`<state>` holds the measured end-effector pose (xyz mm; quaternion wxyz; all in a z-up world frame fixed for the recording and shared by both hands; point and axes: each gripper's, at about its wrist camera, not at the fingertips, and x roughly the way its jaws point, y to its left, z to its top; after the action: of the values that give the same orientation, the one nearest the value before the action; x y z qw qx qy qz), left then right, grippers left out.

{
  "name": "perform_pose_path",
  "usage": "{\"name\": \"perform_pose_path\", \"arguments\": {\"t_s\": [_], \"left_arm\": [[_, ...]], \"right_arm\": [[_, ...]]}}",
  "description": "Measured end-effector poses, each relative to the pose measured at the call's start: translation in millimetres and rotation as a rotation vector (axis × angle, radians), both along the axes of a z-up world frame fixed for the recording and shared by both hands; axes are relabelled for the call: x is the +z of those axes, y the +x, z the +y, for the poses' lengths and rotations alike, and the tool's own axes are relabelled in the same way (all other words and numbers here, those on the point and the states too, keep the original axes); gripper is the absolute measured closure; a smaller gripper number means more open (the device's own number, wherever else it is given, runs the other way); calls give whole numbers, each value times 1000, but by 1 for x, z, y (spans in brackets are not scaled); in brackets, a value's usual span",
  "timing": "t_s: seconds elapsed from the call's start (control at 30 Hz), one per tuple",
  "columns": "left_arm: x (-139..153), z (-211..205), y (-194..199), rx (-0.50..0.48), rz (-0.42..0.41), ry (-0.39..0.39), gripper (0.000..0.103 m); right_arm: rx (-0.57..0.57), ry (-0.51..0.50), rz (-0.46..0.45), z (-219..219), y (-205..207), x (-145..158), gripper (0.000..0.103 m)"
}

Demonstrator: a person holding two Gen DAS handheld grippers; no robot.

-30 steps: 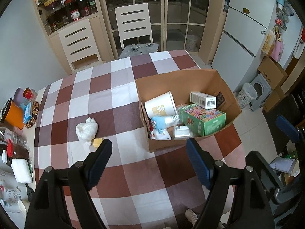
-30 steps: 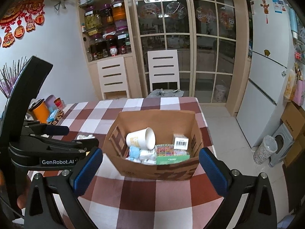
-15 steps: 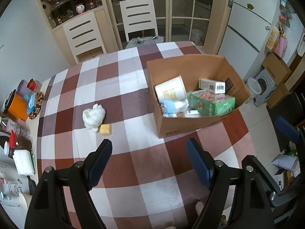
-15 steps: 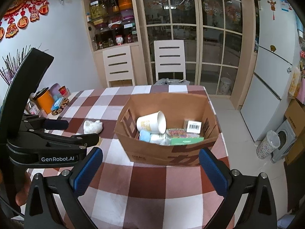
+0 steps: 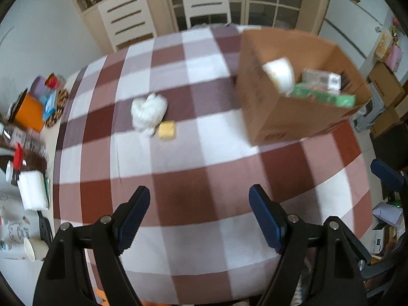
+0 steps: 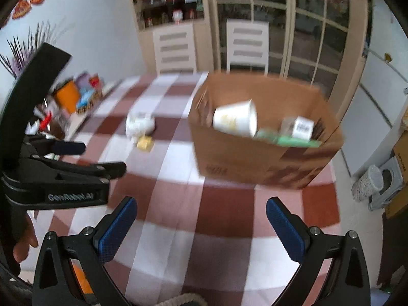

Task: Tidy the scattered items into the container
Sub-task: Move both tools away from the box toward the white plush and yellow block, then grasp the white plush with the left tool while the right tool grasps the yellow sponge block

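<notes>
1. Blue-padded jaws of your left gripper (image 5: pixel 199 214) stand wide with nothing between them, only the checked cloth of the counter (image 5: pixel 193 178) below. Your right gripper (image 6: pixel 201 225) is spread wide and empty as well.
2. What is left to tidy lies ahead of the left jaws: a crumpled white wad (image 5: pixel 149 113), maybe tissue or a bag, with a small yellow block (image 5: pixel 167 130) touching its near edge. Both sit on the cloth, well apart from the cardboard box (image 5: pixel 267 107) to their right.
3. That box already holds a tipped white paper cup (image 6: pixel 236 118), a green carton (image 5: pixel 323 97) and a small white carton (image 6: pixel 302 127).
4. Risks, as I judge them: because the wad and block touch, closing on one may drag or flick the other. The wad looks soft and could slip out if you pinch only a loose fold.
5. The block is low and flat, so your pads may skate over it or bunch the cloth.
6. Your two grippers are close together in the right wrist view; carrying across to the box could knock them together or nudge the box wall.
</notes>
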<state>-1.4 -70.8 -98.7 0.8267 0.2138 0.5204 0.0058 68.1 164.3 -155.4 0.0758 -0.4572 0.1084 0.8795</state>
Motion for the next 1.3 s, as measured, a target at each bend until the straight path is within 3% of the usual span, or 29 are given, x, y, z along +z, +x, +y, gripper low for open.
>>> {"name": "perform_pose_path", "arguments": {"t_s": [0.2,0.37,0.47,0.7,0.77,0.83,0.97,1.0,1.17,1.3], "left_arm": [[-40,85,-2,138,77,29,22],[-65,159,-11,273,112,68,22],[-70,187,-14,306,116,67,22],[-70,225,-10,333,97,92,22],[-72,232,-8,344,102,96,22],[-73,234,-3,350,107,88,22],[-72,234,10,334,97,76,22],[-71,234,15,331,94,74,22],[-65,220,43,273,55,55,22],[-59,188,76,112,1,42,22]], "right_arm": [[112,-64,-71,-35,-23,-42,0],[270,7,-56,-85,-59,-72,0],[317,69,-15,-107,-92,-87,0],[142,118,25,-103,-187,-120,1],[120,121,26,-102,-205,-131,9],[115,111,17,-102,-222,-142,35],[103,102,39,-101,-233,-144,48],[112,93,46,-101,-234,-141,59],[163,34,36,-99,-217,-137,61],[183,76,3,-99,-171,-137,61]]}}
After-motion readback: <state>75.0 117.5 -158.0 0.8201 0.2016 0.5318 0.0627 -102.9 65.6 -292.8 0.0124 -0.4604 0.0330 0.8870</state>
